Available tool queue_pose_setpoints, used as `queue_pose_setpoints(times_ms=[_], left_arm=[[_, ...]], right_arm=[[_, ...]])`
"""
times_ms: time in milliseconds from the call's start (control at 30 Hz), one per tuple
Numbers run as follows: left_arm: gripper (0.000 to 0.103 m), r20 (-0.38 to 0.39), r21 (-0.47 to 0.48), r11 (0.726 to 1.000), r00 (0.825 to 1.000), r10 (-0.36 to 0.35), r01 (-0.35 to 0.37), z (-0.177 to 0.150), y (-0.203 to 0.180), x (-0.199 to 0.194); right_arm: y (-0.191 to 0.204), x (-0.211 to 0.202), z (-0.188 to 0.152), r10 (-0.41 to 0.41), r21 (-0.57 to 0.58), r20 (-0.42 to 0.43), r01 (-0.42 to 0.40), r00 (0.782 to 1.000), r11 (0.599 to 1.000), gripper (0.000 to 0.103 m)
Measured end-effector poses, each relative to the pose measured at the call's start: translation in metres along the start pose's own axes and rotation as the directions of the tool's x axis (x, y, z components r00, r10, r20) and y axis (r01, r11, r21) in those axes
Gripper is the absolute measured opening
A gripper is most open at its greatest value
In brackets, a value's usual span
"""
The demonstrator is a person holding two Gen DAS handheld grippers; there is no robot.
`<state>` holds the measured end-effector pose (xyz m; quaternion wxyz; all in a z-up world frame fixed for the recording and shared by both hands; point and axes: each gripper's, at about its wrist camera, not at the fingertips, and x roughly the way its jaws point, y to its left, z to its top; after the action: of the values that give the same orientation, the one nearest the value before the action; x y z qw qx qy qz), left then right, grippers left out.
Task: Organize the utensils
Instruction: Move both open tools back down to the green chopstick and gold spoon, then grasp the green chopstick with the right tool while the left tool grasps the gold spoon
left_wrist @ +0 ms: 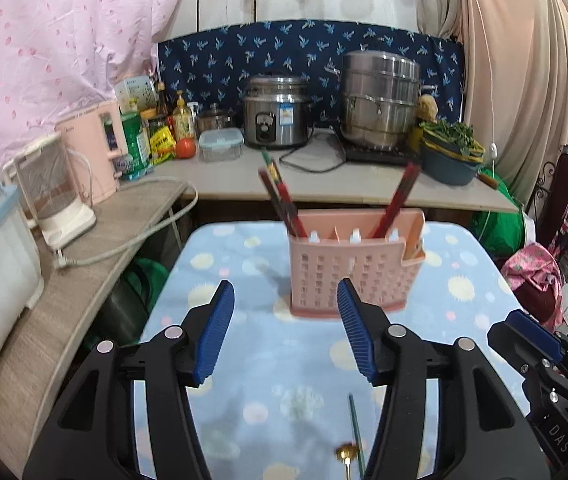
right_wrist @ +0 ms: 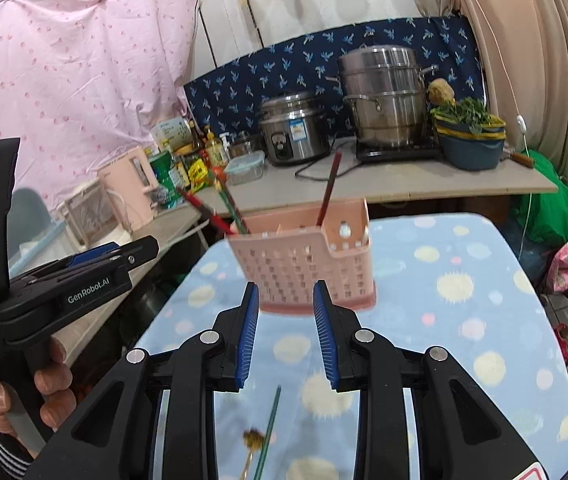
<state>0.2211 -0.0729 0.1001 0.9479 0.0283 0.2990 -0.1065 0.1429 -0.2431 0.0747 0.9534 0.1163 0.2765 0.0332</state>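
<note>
Left wrist view. The left gripper [left_wrist: 285, 300] hovers above the blue dotted tablecloth [left_wrist: 463, 280] with its jaws spread wide and nothing between them. At 12 o'clock of the fingertips stands the pink utensil caddy [left_wrist: 353, 268], a slotted plastic holder divided into compartments. Red chopsticks [left_wrist: 284, 200] lean out of its left compartment and a second red pair [left_wrist: 397, 200] out of a compartment further right, so part of the sorting appears done. At 6 o'clock, near the frame's lower edge, a green chopstick [left_wrist: 355, 436] and a gold spoon [left_wrist: 346, 454] lie loose on the cloth, touching or nearly so; these appear to be what is left.

Right wrist view. The right gripper [right_wrist: 285, 296] is likewise empty, its jaws parted, though less widely. The caddy [right_wrist: 303, 264] sits at 12 o'clock, just beyond the fingertips. The green chopstick [right_wrist: 270, 428] and the spoon [right_wrist: 252, 442] lie at 6 o'clock between the gripper's arms; the spoon is blurred. The left gripper [right_wrist: 124, 254] appears at 9 o'clock, held in a hand [right_wrist: 24, 396].
</note>
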Motion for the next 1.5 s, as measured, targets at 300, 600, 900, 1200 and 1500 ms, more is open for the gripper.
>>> queue_pose_setpoints(times_ms=[300,600,900,1200,1500], left_arm=[[0.055,-0.131,0.009,1.0,0.991,-0.015,0.016,-0.085,0.011,-0.005],[0.056,-0.236,-0.005,1.0,0.972,-0.002,0.001,-0.16,0.019,-0.011],[0.056,-0.318,-0.031,1.0,0.948,-0.012,0.003,-0.204,0.022,-0.011],[0.056,-0.357,-0.045,0.999,0.934,-0.022,0.007,-0.227,0.026,-0.016],[0.06,-0.361,-0.042,0.999,0.932,-0.038,0.025,-0.233,0.02,-0.02]], right_arm=[[0.009,-0.023,-0.083,-0.026,-0.043,-0.097,0.022,0.995,0.999,0.028],[0.031,-0.03,-0.157,-0.022,-0.077,-0.208,0.006,0.978,0.997,0.028],[0.041,-0.022,-0.193,0.004,-0.052,-0.285,-0.019,0.958,0.998,0.028],[0.049,-0.012,-0.207,-0.01,-0.073,-0.31,-0.014,0.951,0.997,0.028],[0.044,-0.012,-0.208,-0.058,-0.101,-0.29,0.03,0.955,0.994,0.009]])
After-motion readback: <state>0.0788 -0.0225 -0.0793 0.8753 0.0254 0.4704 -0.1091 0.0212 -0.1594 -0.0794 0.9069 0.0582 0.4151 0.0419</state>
